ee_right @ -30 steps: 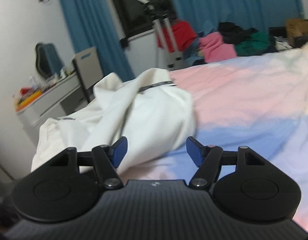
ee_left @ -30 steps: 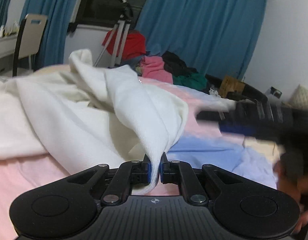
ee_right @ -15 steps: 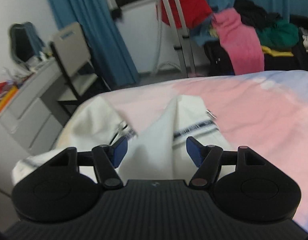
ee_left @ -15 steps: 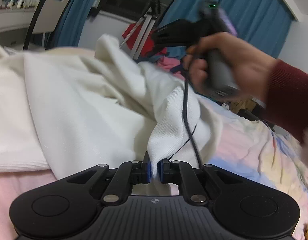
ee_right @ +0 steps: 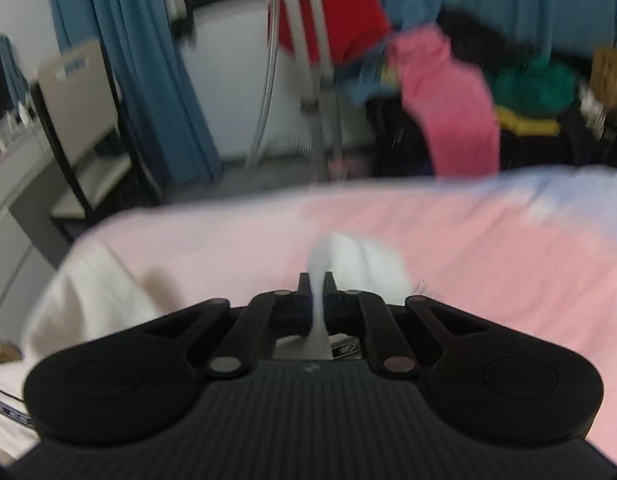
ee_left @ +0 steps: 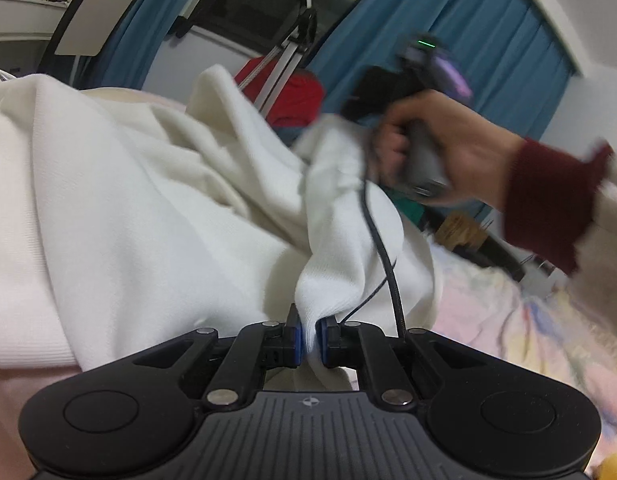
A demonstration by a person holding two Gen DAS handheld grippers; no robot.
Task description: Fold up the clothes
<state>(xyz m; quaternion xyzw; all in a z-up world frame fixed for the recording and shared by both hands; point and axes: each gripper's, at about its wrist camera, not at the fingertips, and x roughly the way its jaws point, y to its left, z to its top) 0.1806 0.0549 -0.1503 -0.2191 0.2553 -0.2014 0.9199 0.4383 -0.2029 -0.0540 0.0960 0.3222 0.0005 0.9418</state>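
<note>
Around us we see a tripod point(ee_right: 312, 60), a heap of red, pink and green clothes point(ee_right: 448, 92) and a chair point(ee_right: 80, 104) by blue curtains point(ee_right: 136, 60) — all beyond the bed point(ee_right: 488, 248) with its pink sheet. Our white garment point(ee_left: 148, 208) lies bunched on that bed. The left gripper point(ee_left: 311, 336) pinches one fold of it, the right gripper point(ee_right: 317, 300) another — its cable point(ee_left: 382, 252) hangs across the cloth.
</note>
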